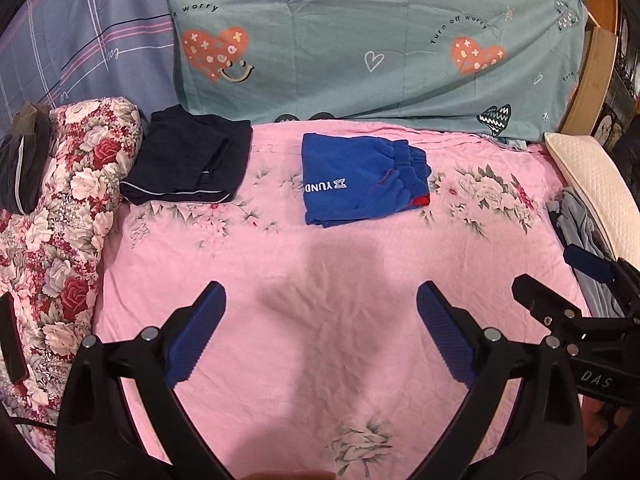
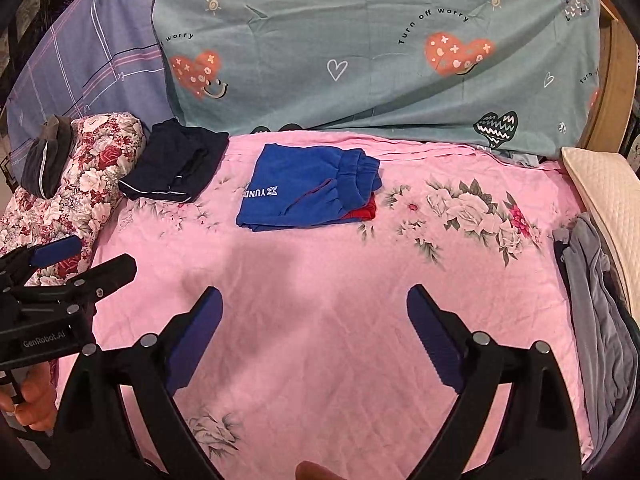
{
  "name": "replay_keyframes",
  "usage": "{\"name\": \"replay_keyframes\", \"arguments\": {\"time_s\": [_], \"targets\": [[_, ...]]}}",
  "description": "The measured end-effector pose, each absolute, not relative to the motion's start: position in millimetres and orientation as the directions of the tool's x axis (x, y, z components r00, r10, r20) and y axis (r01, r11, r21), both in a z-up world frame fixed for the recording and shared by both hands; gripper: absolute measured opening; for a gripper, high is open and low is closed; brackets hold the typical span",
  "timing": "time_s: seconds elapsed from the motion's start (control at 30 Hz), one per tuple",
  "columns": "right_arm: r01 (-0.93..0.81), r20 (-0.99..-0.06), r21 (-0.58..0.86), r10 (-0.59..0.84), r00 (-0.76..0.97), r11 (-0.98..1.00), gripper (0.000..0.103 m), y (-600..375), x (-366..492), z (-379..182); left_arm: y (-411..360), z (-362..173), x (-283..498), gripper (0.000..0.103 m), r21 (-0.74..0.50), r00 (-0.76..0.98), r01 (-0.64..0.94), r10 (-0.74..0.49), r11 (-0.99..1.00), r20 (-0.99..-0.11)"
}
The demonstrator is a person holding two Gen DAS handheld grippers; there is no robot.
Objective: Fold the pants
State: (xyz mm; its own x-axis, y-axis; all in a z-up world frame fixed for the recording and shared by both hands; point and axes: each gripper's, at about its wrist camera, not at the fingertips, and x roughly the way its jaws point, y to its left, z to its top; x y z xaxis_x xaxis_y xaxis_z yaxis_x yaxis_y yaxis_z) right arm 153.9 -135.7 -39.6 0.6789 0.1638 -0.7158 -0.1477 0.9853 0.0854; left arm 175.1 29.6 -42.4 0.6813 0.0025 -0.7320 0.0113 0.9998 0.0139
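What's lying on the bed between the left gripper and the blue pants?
Nothing: in the left wrist view only bare pink sheet, with a shadow on it, separates the open left gripper from the folded blue pants.

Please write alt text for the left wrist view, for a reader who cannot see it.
Folded blue pants lie on a pink floral bedsheet, beyond the open, empty left tongs. Folded dark pants lie further left; the right tongs enter at the right edge.

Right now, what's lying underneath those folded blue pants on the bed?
Under the folded blue pants lies the pink floral sheet. A bit of red fabric peeks out at their lower right corner; whether it belongs to the pants or to something else is covered.
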Motion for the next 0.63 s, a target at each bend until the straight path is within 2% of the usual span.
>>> {"name": "replay_keyframes", "arguments": {"time_s": [0.63], "targets": [[-0.182, -0.72, 0.11, 0.205, 0.663, 0.977, 0.093, -156.5, 150.6, -43.7, 4.5, -40.2, 171.8, 0.098, 0.04, 0.681, 0.011, 0.022, 0.999, -0.732]]}}
